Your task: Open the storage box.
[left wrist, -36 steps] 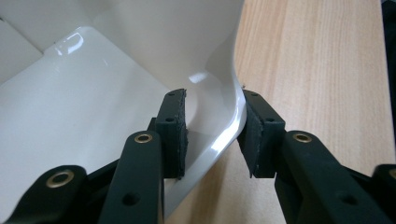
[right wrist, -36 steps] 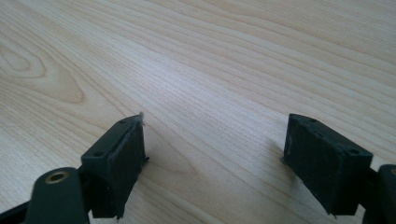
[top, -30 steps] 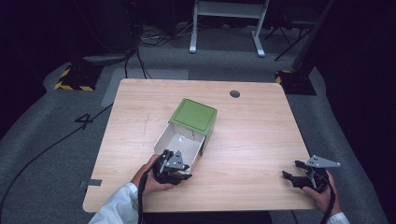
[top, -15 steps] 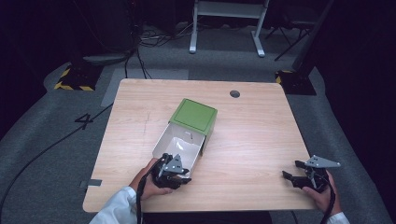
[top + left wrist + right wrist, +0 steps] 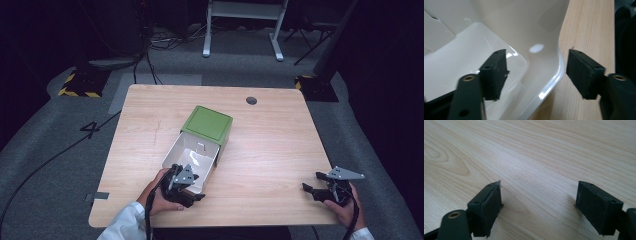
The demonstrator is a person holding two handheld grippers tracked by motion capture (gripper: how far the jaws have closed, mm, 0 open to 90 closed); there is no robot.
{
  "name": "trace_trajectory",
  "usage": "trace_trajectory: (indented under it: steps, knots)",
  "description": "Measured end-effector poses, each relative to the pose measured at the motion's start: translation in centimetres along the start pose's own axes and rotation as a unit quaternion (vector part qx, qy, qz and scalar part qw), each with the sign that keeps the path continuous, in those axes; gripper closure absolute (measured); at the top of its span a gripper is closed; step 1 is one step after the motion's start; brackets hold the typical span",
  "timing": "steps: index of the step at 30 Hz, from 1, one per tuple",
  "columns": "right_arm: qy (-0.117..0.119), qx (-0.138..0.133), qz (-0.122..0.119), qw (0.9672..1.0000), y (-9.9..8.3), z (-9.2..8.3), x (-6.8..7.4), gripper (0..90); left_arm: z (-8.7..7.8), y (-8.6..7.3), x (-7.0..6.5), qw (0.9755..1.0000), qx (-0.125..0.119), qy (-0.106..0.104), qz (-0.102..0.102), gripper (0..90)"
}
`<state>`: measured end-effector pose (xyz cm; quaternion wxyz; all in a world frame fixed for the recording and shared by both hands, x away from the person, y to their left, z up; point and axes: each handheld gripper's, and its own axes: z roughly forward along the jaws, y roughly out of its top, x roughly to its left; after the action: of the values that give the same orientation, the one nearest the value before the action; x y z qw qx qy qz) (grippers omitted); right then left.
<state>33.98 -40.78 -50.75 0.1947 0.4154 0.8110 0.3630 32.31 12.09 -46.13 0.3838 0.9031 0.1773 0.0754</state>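
The left gripper (image 5: 536, 72) has just been opening, its jaws now apart astride the rim of the white drawer (image 5: 187, 155) pulled from the green box (image 5: 207, 122) at mid-desk (image 5: 270, 150), indicating release; the right gripper (image 5: 320, 192) rests open, idle.

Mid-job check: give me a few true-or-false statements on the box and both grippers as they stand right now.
1. The left gripper has its jaws either side of the white box's wall. True; the jaws have just been opening and the pads stand apart from the wall.
2. The right gripper holds the green lid. False; its open jaws have only bare table between them.
3. The green lid is shut over the white box. False; it stands hinged back, the white inside showing.
4. The right gripper is near the table's right front corner in the high view. True.
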Motion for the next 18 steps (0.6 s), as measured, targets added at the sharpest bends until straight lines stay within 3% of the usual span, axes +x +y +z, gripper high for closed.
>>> trace_trajectory:
  steps: [2, 9, 18]
  knots:
    - [0.000, 0.000, 0.000, 1.0000, 0.0, 0.0, 0.0, 20.6, -0.5, 0.0, -0.2, 0.9999, -0.009, 0.012, -0.003, 19.4]
    - [0.000, 0.000, 0.000, 1.0000, 0.0, 0.0, 0.0, 20.6, -3.0, 0.1, -0.5, 0.9982, -0.038, 0.045, -0.003, 19.0]
    - [0.000, 0.000, 0.000, 1.0000, 0.0, 0.0, 0.0, 20.6, -5.4, -0.3, -0.6, 0.9936, -0.064, 0.093, 0.007, 18.1]
